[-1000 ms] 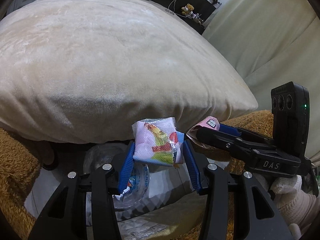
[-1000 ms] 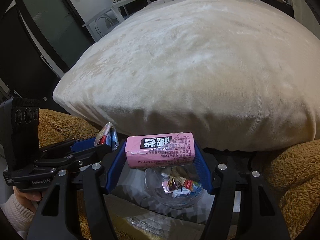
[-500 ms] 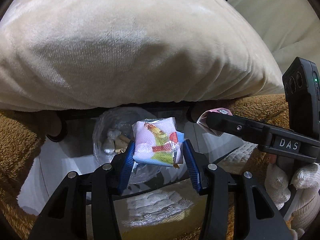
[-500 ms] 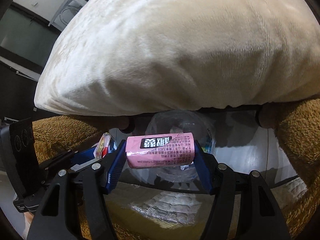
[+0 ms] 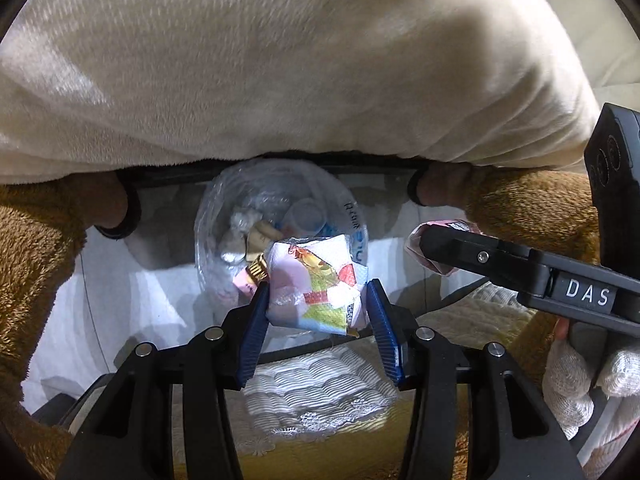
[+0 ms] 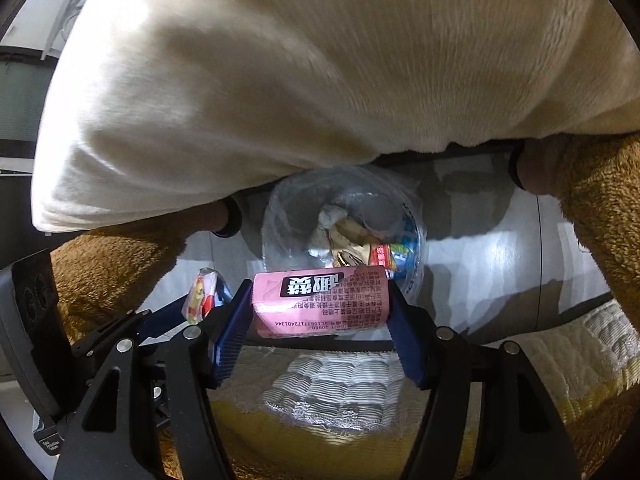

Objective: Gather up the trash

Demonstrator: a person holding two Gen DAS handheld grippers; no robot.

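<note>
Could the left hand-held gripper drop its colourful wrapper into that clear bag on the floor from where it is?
Probably yes. The left hand-held gripper holds the colourful wrapper pointing down over the clear bag, whose mouth lies open with nothing across it. The cream cushion overhangs only the bag's far edge.

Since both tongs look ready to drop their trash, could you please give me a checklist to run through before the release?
1. Left tongs closed on the colourful wrapper: ok.
2. Right tongs closed on the pink carton: ok.
3. Clear bin bag mouth open, with trash already inside: ok.
4. Wrapper lined up over the bag opening: ok, it overlaps the bag's near rim in the left wrist view.
5. Carton over the opening: cannot tell, it sits at the near rim.
6. Cream cushion clear of the bag: cannot tell, it overhangs the far edge.
</note>
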